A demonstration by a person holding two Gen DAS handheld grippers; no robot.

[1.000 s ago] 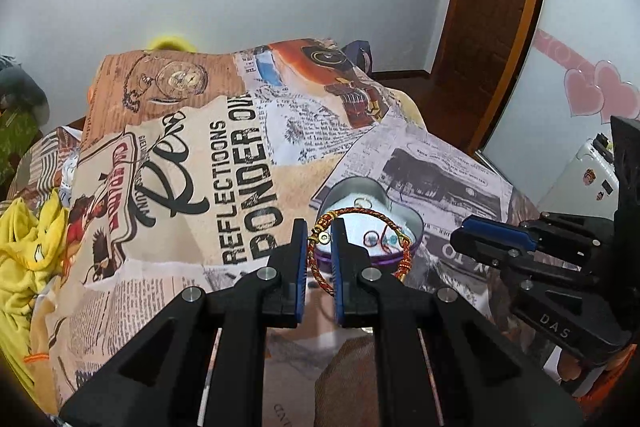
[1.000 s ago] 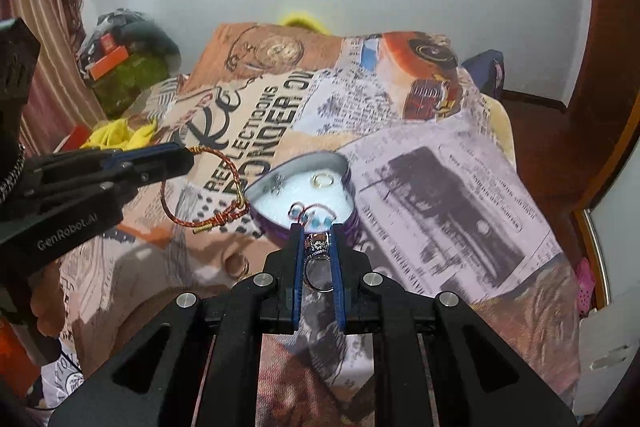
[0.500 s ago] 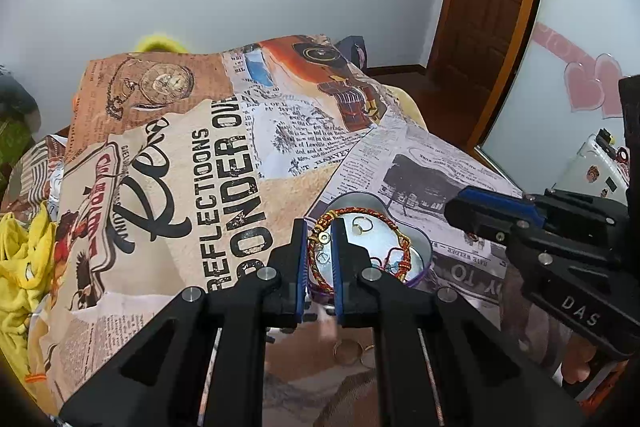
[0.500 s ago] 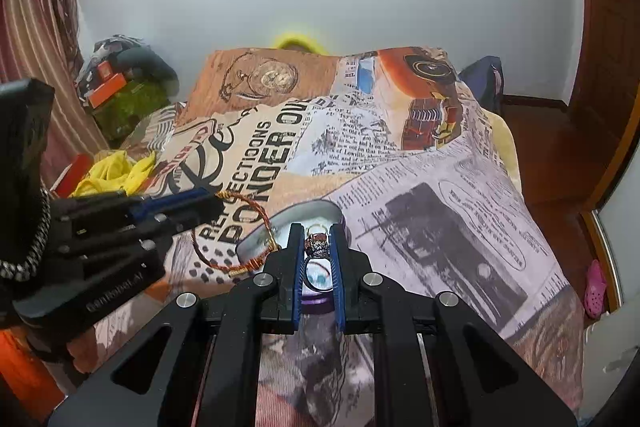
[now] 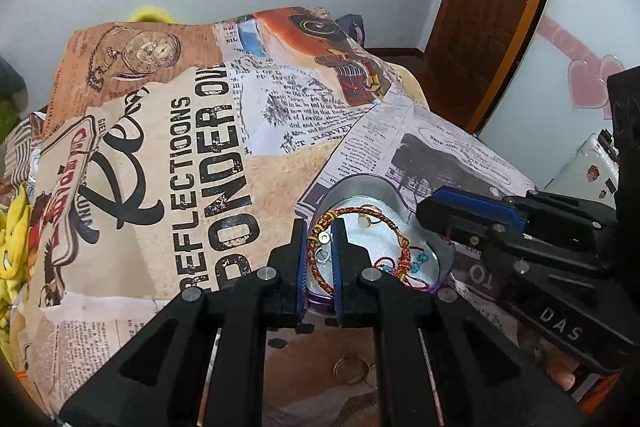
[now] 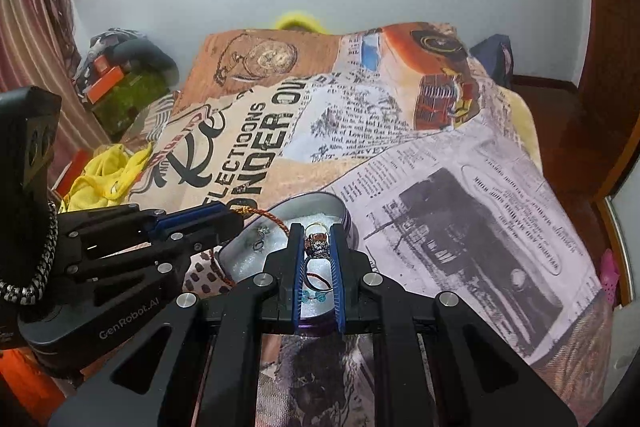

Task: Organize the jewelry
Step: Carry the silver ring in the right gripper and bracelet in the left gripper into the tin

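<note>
A heart-shaped metal tin (image 5: 362,185) with a white lining and purple base sits on the bed; it also shows in the right wrist view (image 6: 320,201). My left gripper (image 5: 320,233) is shut on a red and gold thread bracelet (image 5: 394,231) and holds it over the tin. My right gripper (image 6: 317,241) is shut on a jewelled ring (image 6: 318,245) above the tin. The right gripper's body (image 5: 520,227) hangs at the tin's right side. Small rings and blue beads (image 6: 314,295) lie in the tin.
A newspaper-print blanket (image 5: 200,131) covers the bed. A loose gold ring (image 5: 351,371) lies on the blanket in front of the tin. Yellow cloth (image 6: 104,179) lies at the left edge. A wooden door (image 5: 492,7) stands at the back right.
Both grippers have moved forward over the tin with their pieces. The bracelet and the ring now hang above the tin's inside instead of in front of it.
</note>
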